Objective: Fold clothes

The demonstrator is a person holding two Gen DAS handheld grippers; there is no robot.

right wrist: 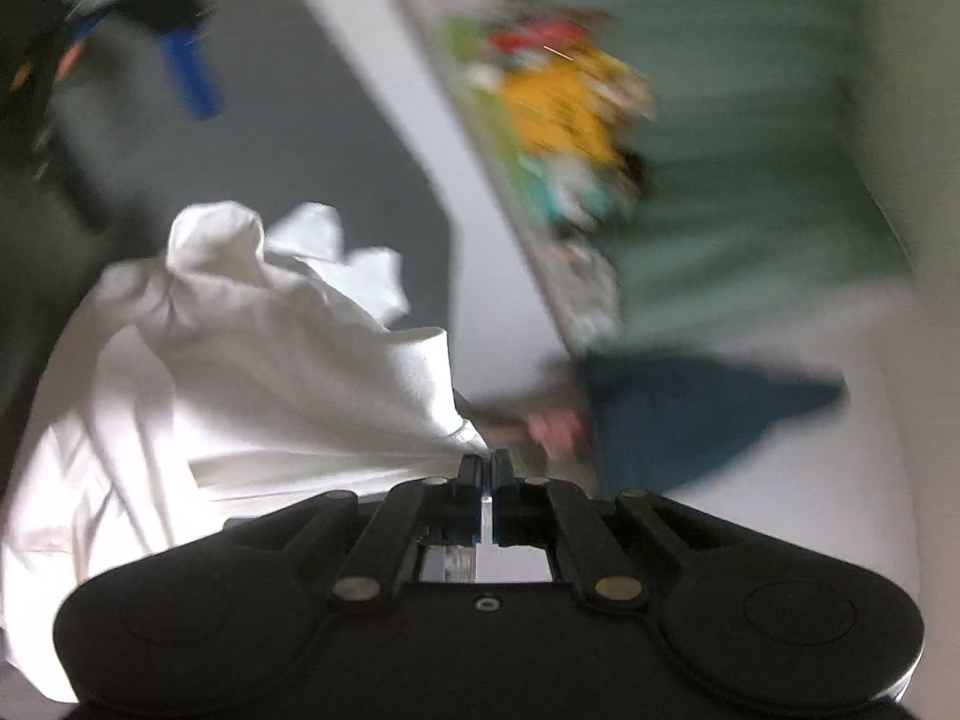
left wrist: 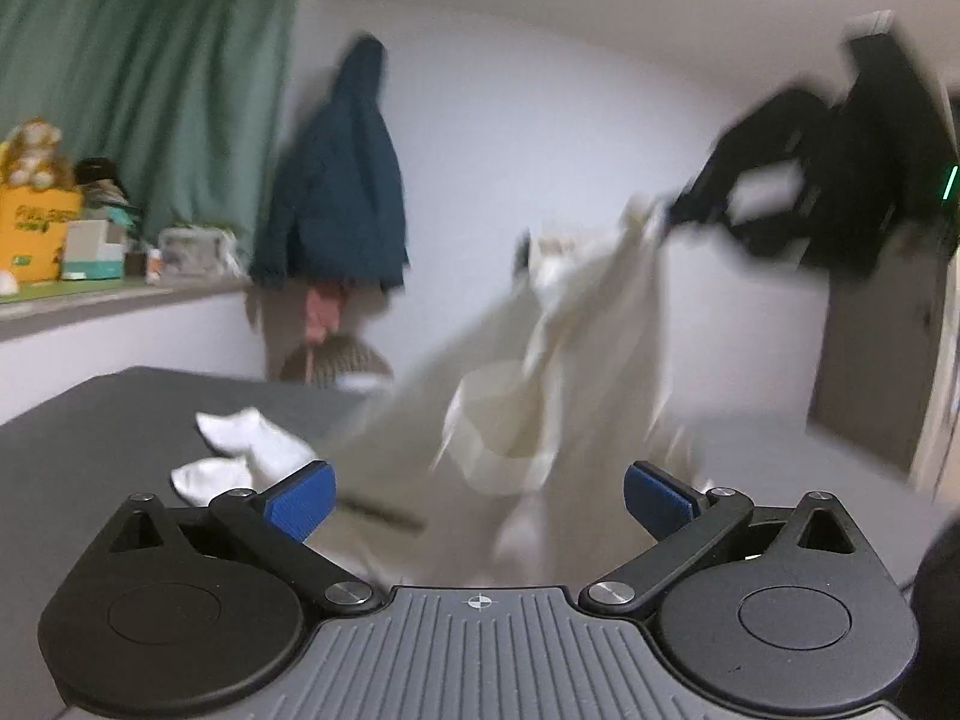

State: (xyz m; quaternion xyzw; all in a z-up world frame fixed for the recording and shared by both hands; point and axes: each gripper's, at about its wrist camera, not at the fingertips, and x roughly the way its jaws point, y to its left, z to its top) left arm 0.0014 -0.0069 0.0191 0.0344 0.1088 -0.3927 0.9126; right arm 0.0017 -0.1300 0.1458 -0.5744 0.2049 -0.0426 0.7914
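A cream white garment (left wrist: 576, 360) hangs in the air over the dark grey table (left wrist: 108, 414), blurred by motion. My right gripper (left wrist: 678, 210) holds its top edge high at the right of the left wrist view. In the right wrist view that right gripper (right wrist: 486, 461) is shut on a bunch of the white garment (right wrist: 252, 360), which spreads out to the left. My left gripper (left wrist: 477, 495) is open low in front of the hanging cloth, its blue pads (left wrist: 300, 504) wide apart with nothing between them. It shows blurred at the top left as the left gripper (right wrist: 180, 60) in the right wrist view.
A pair of white socks (left wrist: 246, 456) lies on the table to the left. A shelf (left wrist: 120, 294) along the wall carries a yellow box (left wrist: 33, 234) and small items. A dark blue jacket (left wrist: 342, 180) hangs on the white wall; green curtain (left wrist: 150, 60) behind.
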